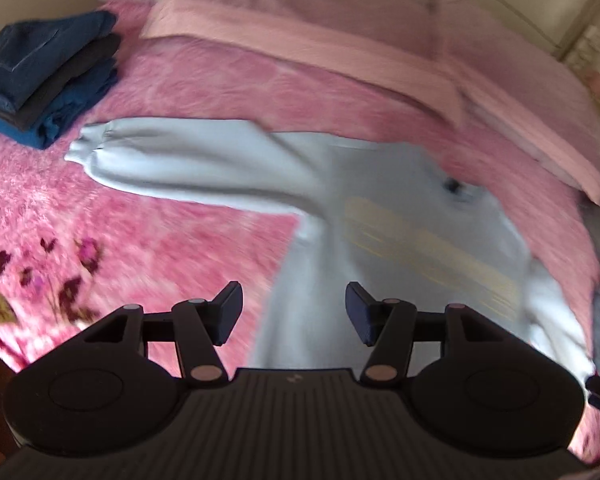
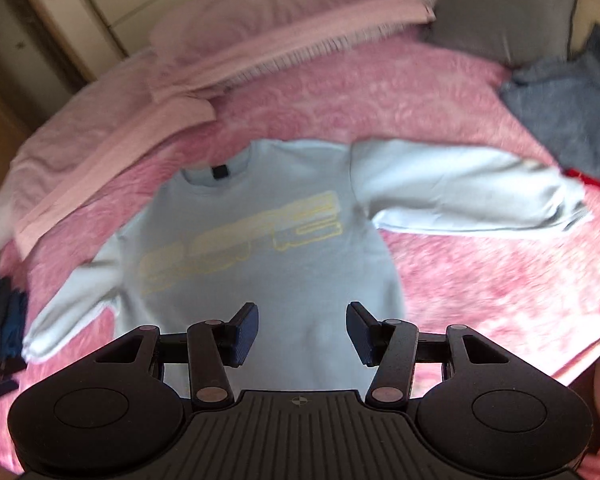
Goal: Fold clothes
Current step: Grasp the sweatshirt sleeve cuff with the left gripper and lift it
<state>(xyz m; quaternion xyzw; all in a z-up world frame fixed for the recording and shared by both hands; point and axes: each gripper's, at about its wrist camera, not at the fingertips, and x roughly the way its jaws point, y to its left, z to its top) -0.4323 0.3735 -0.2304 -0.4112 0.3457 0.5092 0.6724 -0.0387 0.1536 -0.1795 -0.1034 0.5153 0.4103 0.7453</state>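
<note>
Left wrist view: the left gripper [image 1: 294,312] is hovering with jaws spread, gripping nothing, over the sweatshirt [image 1: 384,216], which is lying flat on the bed [image 1: 188,80]; its sleeve [image 1: 172,160] is stretching out left of the body.

Right wrist view: the right gripper [image 2: 302,332] is hanging released too, sitting just off the sweatshirt's [image 2: 268,232] hem, with the collar pointing away and the far sleeve [image 2: 460,192] running right of the body.

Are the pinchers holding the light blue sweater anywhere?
No. The left gripper and right gripper are both open and empty above the sweater.
</note>
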